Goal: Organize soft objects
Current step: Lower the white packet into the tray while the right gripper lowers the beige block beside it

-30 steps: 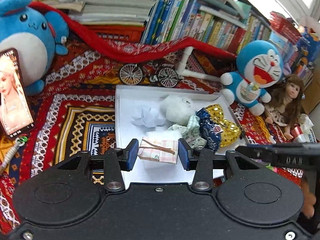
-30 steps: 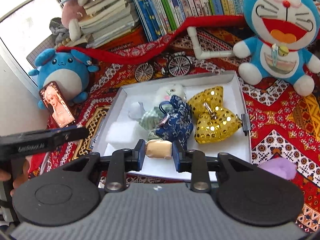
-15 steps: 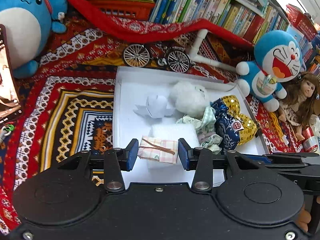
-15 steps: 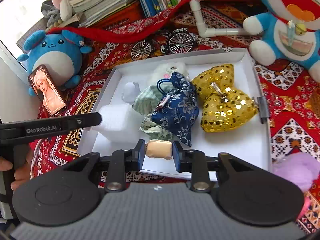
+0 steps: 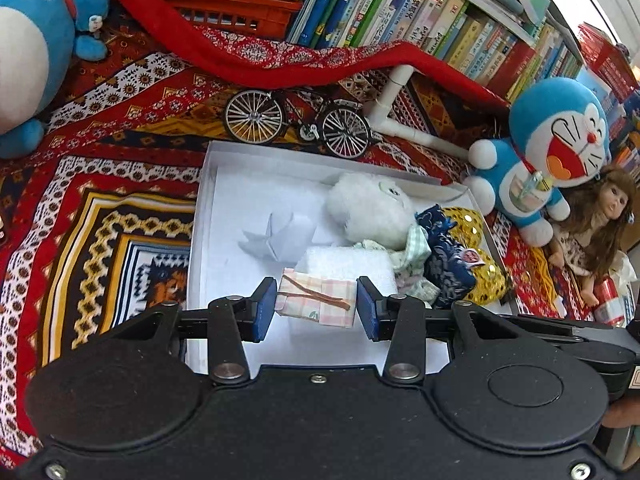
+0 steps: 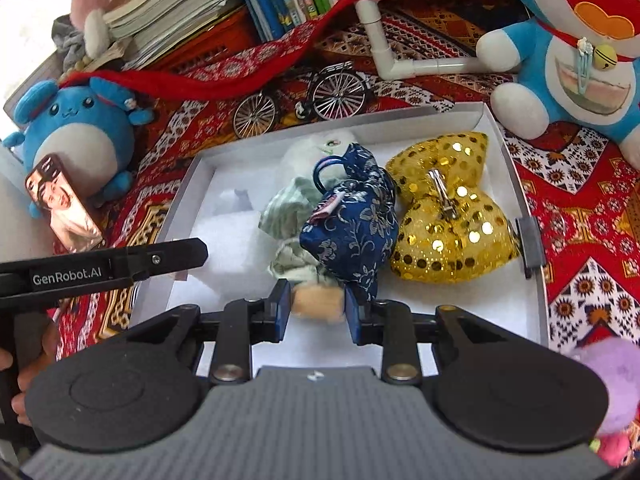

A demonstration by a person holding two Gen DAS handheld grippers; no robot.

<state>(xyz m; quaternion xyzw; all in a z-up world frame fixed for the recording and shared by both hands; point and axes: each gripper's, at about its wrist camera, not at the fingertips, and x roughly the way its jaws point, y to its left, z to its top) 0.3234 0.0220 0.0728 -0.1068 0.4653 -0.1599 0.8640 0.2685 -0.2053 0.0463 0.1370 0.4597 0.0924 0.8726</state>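
Note:
A white box (image 5: 204, 200) (image 6: 516, 184) lies on the patterned rug and holds soft things: a white fluffy toy (image 5: 368, 208), a folded white paper (image 5: 280, 234), a white towel (image 5: 348, 266), a green checked cloth (image 6: 286, 204), a navy floral pouch (image 6: 352, 228) and a gold sequin bow (image 6: 448, 216). My left gripper (image 5: 316, 306) is shut on a pink checked fabric pouch (image 5: 318, 300), held over the box's near left part. My right gripper (image 6: 316, 306) is shut on a small tan soft piece (image 6: 318, 302) over the box's front.
A toy bicycle (image 5: 298, 122) and a white pipe (image 5: 400, 120) stand behind the box. A Doraemon plush (image 5: 548, 156), a doll (image 5: 596, 232), a blue plush (image 6: 76, 136), a phone (image 6: 62, 208) and a purple plush (image 6: 612, 384) lie around it. Books line the back.
Both grippers have moved forward and down over the box with their loads still held. The box and its contents fill more of each view.

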